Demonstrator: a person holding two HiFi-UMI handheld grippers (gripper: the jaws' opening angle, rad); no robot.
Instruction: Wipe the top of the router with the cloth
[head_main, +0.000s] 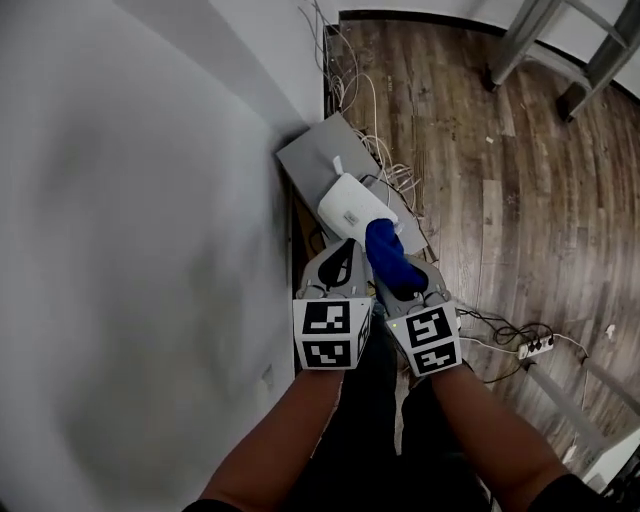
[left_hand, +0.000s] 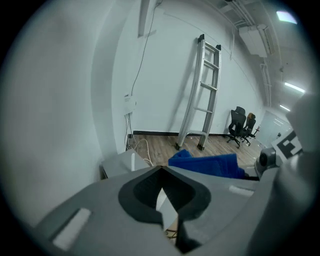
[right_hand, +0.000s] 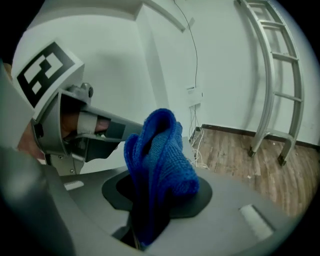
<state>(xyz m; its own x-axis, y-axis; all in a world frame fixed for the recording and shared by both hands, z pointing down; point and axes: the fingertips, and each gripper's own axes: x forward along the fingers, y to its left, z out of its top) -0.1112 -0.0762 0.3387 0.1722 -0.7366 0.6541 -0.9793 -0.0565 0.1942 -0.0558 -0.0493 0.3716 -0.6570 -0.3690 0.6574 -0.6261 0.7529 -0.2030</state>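
**Cloth at the router's near edge, wipe barely begun**

The white router (head_main: 350, 203) lies flat on a grey box (head_main: 310, 152) set against the wall (head_main: 130, 250), at about 12 o'clock from the two grippers in the head view. Its top shows bare and white over nearly all its area. The blue cloth (head_main: 388, 255) meets it only at the 5 o'clock corner, where the bunched end overlaps the edge. Whether it presses on the plastic or hangs just above cannot be told.

The right gripper (head_main: 400, 282) pinches the cloth, which stands up in a thick fold between its jaws in the right gripper view. The left gripper (head_main: 342, 258) sits just beside it at 9 o'clock, jaws pressed together at the tips on nothing, with the router's white edge showing beyond them.

Judging from this, the cloth is in hand and brought to the router, but the stroke across the top towards 11 o'clock is left to do.

Loose cables (head_main: 385, 165) trail past the box at 1 o'clock onto the wooden floor (head_main: 500, 150). A ladder (head_main: 560, 50) stands far off at 2 o'clock.
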